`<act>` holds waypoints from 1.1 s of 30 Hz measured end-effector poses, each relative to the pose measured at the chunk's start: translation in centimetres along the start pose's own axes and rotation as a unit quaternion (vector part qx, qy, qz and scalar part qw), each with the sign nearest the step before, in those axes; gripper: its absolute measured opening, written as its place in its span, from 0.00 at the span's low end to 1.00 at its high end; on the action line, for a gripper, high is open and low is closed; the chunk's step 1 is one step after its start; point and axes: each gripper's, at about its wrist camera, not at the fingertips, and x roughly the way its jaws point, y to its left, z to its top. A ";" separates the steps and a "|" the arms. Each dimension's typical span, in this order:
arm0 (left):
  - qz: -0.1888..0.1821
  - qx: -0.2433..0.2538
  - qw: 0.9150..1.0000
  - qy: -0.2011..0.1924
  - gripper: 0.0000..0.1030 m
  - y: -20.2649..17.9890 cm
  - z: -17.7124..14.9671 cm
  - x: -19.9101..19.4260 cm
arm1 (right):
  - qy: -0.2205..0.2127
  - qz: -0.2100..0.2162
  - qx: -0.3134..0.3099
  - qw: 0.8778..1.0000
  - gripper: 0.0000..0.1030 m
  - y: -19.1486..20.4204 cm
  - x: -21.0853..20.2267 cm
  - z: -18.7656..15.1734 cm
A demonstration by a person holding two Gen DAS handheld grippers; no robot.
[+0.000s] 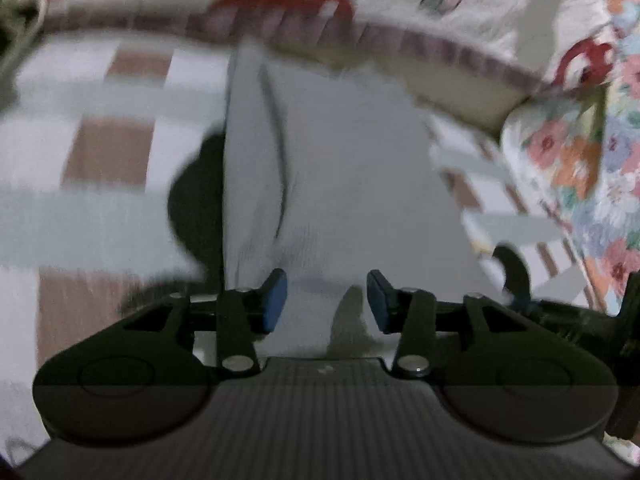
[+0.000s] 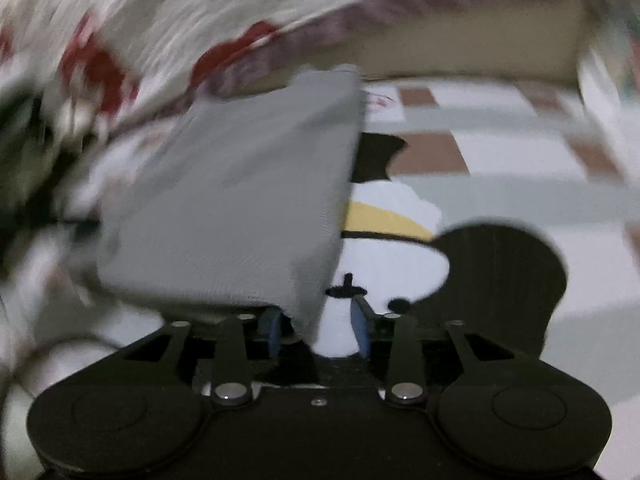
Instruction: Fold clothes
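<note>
Both your wrist cameras look steeply down past their own fingers, close over the bed. Each frames the same grey garment (image 1: 340,184) (image 2: 240,208) and checked sheet (image 1: 112,152) (image 2: 500,184).

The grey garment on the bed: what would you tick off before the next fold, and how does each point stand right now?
1. Left gripper let go: ok, blue pads apart, grey garment lying between them unpressed.
2. Right gripper let go: ok, pads apart; the garment's corner sits by the left pad, not pinched.
3. Garment lies folded and flat: cannot tell, both views are blurred; one long crease shows in the left view.
4. Garment lies clear of the floral quilt: ok in the left view.
5. Garment rests on the checked bedsheet: ok.
</note>
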 end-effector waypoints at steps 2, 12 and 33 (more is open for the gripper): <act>-0.003 -0.006 1.000 0.010 0.42 0.3 0.1 0.0 | 0.002 0.003 0.003 1.000 0.42 0.0 0.0 -0.1; -0.007 0.028 1.000 0.011 0.49 -0.9 0.2 -0.4 | -0.014 0.050 -0.070 0.996 0.04 1.1 -1.1 1.2; 0.037 0.333 0.942 -0.007 0.67 -11.6 -5.1 3.0 | -0.058 0.088 -0.083 0.991 0.04 3.7 -4.2 7.1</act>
